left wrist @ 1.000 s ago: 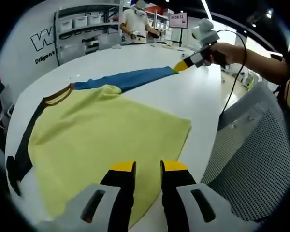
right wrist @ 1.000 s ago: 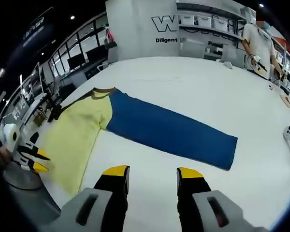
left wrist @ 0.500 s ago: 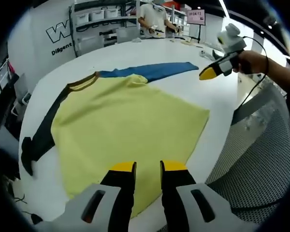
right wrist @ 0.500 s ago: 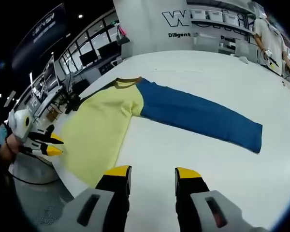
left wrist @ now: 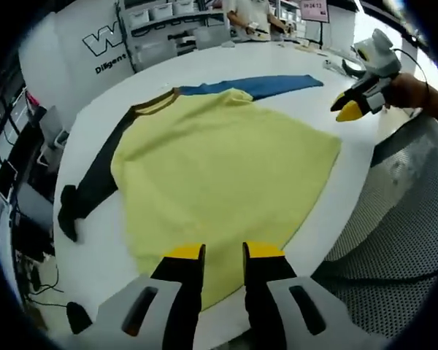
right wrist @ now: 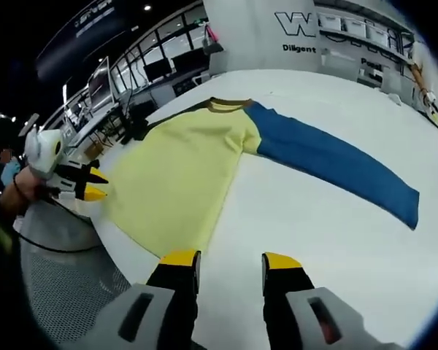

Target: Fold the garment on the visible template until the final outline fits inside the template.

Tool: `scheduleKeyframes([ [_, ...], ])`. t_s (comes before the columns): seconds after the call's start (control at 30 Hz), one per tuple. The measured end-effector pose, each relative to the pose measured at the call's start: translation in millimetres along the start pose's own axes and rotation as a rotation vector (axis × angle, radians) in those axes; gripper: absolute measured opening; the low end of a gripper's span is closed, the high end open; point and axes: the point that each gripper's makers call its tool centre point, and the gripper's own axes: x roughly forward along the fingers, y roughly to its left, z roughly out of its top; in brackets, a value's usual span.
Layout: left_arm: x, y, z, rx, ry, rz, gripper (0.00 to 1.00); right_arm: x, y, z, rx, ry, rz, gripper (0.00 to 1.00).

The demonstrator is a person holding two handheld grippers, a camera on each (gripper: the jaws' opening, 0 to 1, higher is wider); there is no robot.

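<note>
A long-sleeved shirt lies flat on the white table point(left wrist: 226, 65). Its yellow body point(left wrist: 219, 160) is spread out, with a blue sleeve point(left wrist: 270, 85) stretched to one side and a dark sleeve point(left wrist: 95, 182) to the other. My left gripper point(left wrist: 223, 251) hangs over the yellow hem at the table's near edge, open with nothing between its jaws. My right gripper point(right wrist: 230, 259) is open over bare table, short of the yellow body point(right wrist: 182, 171) and blue sleeve point(right wrist: 336, 160). The right gripper point(left wrist: 354, 106) also shows beyond the hem corner, and the left gripper point(right wrist: 84, 186) by the hem.
A grey mesh chair back point(left wrist: 394, 219) stands against the table's near edge, beside the hem. A person point(left wrist: 252, 11) works at the far side of the table. Shelves with bins point(left wrist: 168, 29) line the back wall. Desks with monitors point(right wrist: 131, 80) stand beyond the dark-sleeve side.
Both cameras have drawn back toward the near table edge. The right gripper has moved away from the blue sleeve's cuff to the hem side. The shirt lies as before.
</note>
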Motion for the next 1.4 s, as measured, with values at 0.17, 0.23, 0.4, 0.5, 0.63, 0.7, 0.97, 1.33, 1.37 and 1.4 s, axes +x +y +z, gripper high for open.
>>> scheduleKeyframes([
  [0.17,-4.6,14.6,-10.2,-0.088,-0.004,0.022,0.15,1.5,8.9,-6.6,-0.024,0.040,-0.009,0.26],
  [0.23,-7.5,22.6,-12.2,-0.149,-0.021,0.050,0.16,3.3,16.6,-8.5,-0.042,0.048,0.009,0.23],
  [0.4,-14.0,39.0,-24.9,-0.212,-0.012,0.084,0.19,9.7,27.5,-15.7,-0.080,0.087,0.027,0.21],
  [0.5,-15.1,43.9,-34.9,-0.237,0.006,0.082,0.19,11.7,33.1,-17.0,-0.096,0.095,0.041,0.19],
  [0.63,-14.0,47.1,-45.6,-0.262,0.034,0.083,0.19,15.7,39.3,-20.8,-0.151,0.121,0.053,0.17],
  [0.7,-13.2,46.0,-50.7,-0.281,0.050,0.079,0.19,17.5,39.8,-20.7,-0.153,0.121,0.053,0.16],
  [0.97,-11.8,52.3,-64.1,-0.316,0.079,0.103,0.17,24.2,46.6,-20.3,-0.169,0.147,0.071,0.09],
  [1.33,-9.8,52.8,-67.8,-0.331,0.087,0.098,0.17,20.7,46.0,-24.5,-0.185,0.161,0.062,0.10],
  [1.37,-9.0,51.8,-68.7,-0.322,0.091,0.098,0.17,21.4,46.0,-26.8,-0.185,0.169,0.061,0.11],
  [1.4,-8.5,51.4,-69.1,-0.319,0.094,0.098,0.17,22.7,45.4,-28.8,-0.185,0.174,0.060,0.10],
])
